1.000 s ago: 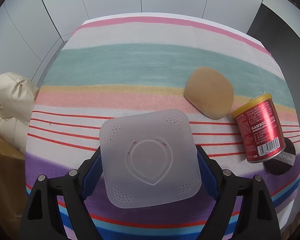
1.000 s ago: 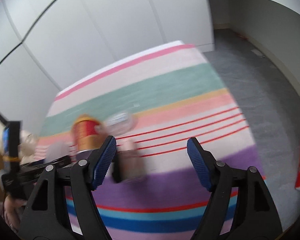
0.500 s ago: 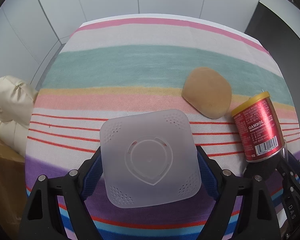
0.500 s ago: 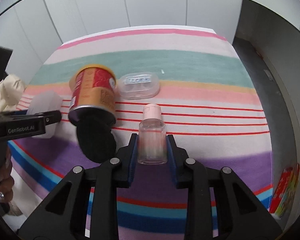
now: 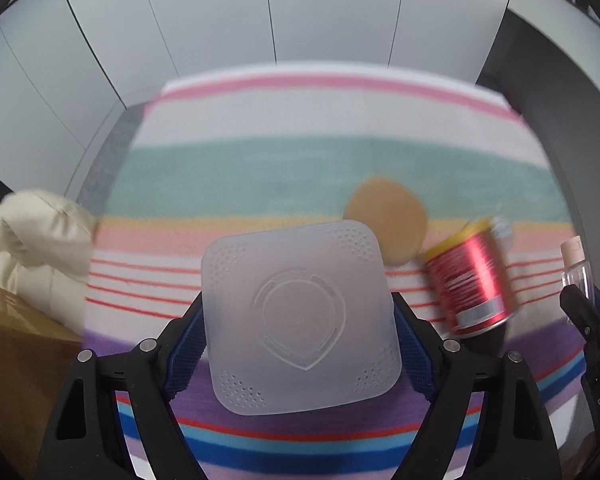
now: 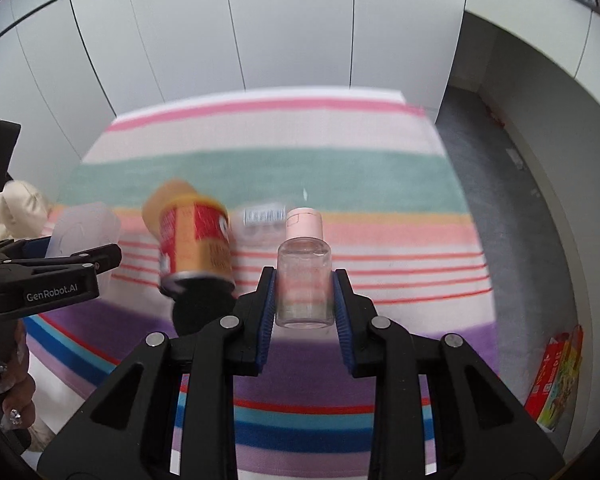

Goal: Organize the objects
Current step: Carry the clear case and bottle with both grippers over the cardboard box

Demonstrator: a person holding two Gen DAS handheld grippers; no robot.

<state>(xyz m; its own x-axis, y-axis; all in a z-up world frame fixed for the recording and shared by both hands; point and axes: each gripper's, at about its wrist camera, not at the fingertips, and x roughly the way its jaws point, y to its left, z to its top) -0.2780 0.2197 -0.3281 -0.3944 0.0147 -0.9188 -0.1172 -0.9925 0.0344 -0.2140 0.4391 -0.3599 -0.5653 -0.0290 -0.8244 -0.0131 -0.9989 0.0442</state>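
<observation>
My left gripper (image 5: 298, 320) is shut on a frosted square plastic box (image 5: 300, 280), held above the striped tablecloth (image 5: 260, 168). My right gripper (image 6: 305, 284) is shut on a small clear bottle with a pink cap (image 6: 305, 264), also off the cloth. That bottle shows at the right edge of the left wrist view (image 5: 576, 268). Between the two grippers a red can with a yellow lid (image 5: 472, 284) lies tilted on a black round pad (image 6: 200, 308). A tan puff (image 5: 388, 216) lies behind the can.
A small clear case (image 6: 264, 220) lies on the cloth behind the bottle. A cream garment (image 5: 32, 232) and a cardboard box (image 5: 16, 360) are off the table's left side. A coloured carton (image 6: 556, 380) stands on the grey floor at right. A hand (image 6: 12, 380) holds the left gripper.
The right gripper swung over to the bottle, shut on it and lifted it. The left gripper rose with the frosted box, so the table looks farther away.
</observation>
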